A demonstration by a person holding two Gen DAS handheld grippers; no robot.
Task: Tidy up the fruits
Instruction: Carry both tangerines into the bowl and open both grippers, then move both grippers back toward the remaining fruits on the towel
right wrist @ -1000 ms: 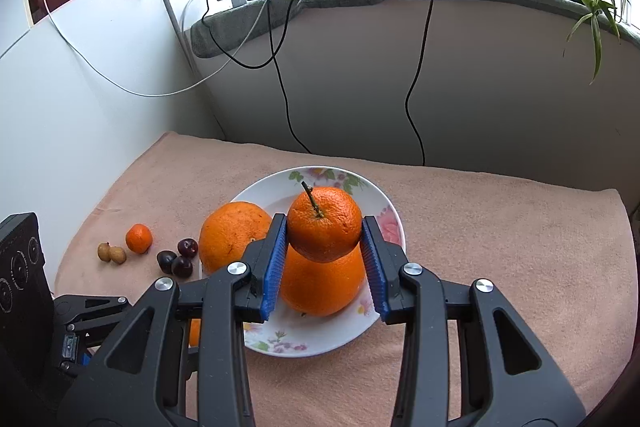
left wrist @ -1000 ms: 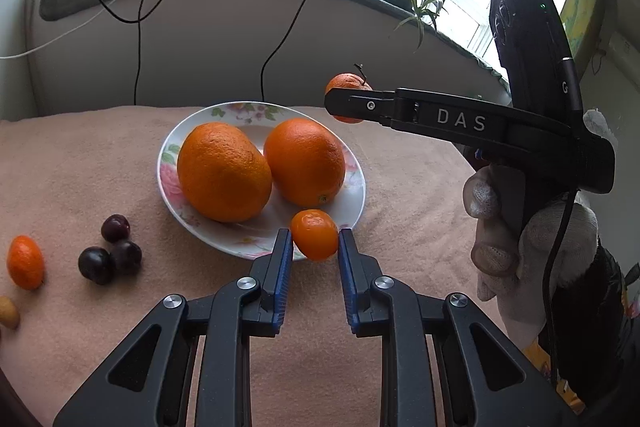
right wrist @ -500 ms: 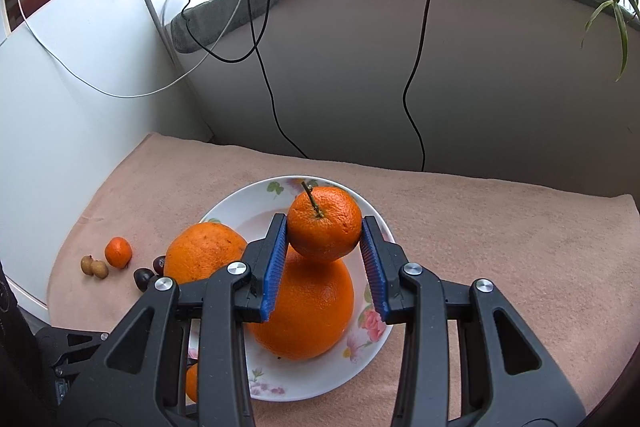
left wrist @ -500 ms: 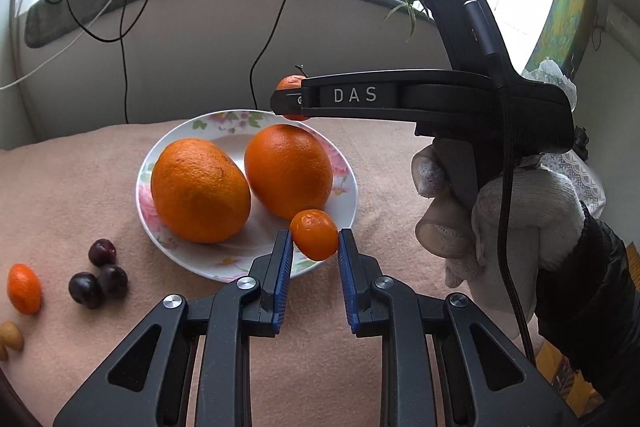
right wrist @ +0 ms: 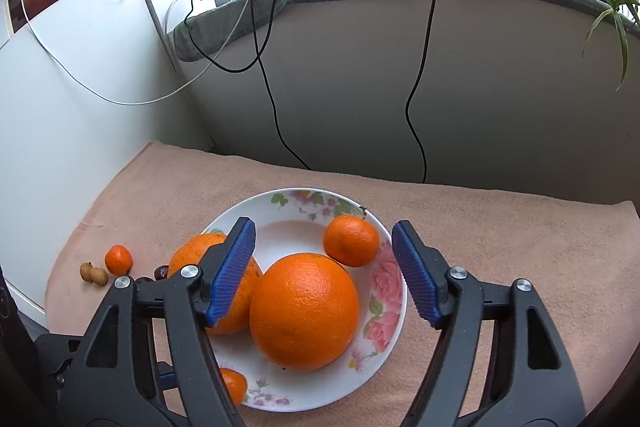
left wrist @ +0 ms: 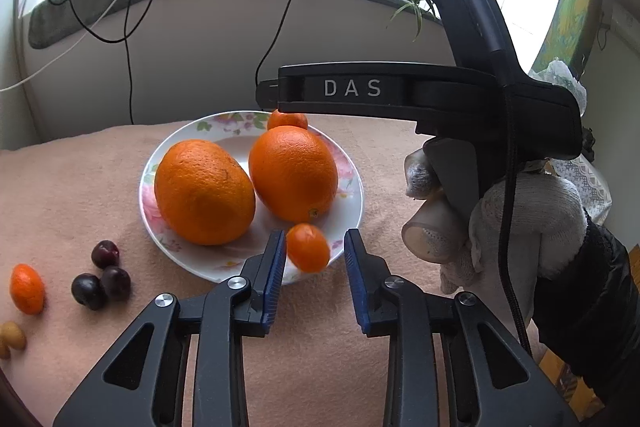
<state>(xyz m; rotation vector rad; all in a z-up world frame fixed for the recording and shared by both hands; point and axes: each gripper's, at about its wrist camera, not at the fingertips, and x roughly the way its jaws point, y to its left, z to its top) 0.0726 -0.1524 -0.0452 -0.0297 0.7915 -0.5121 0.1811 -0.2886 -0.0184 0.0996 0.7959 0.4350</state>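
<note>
A flowered white plate on the pink cloth holds two big oranges. Behind them lies a small tangerine, free on the plate's far side. My right gripper hangs over the plate with its jaws opening wide and nothing between the pads. My left gripper is at the plate's near rim, its jaws opening. A kumquat sits between them, against the left pad with a gap to the right pad.
Left of the plate on the cloth lie three dark cherries, another kumquat and longans. A gloved hand holds the right gripper's body. A wall with hanging cables rises behind the table.
The right jaws have spread and the tangerine has dropped from them onto the plate. The left jaws have parted, loosening the kumquat. The right gripper has shifted further over the plate.
</note>
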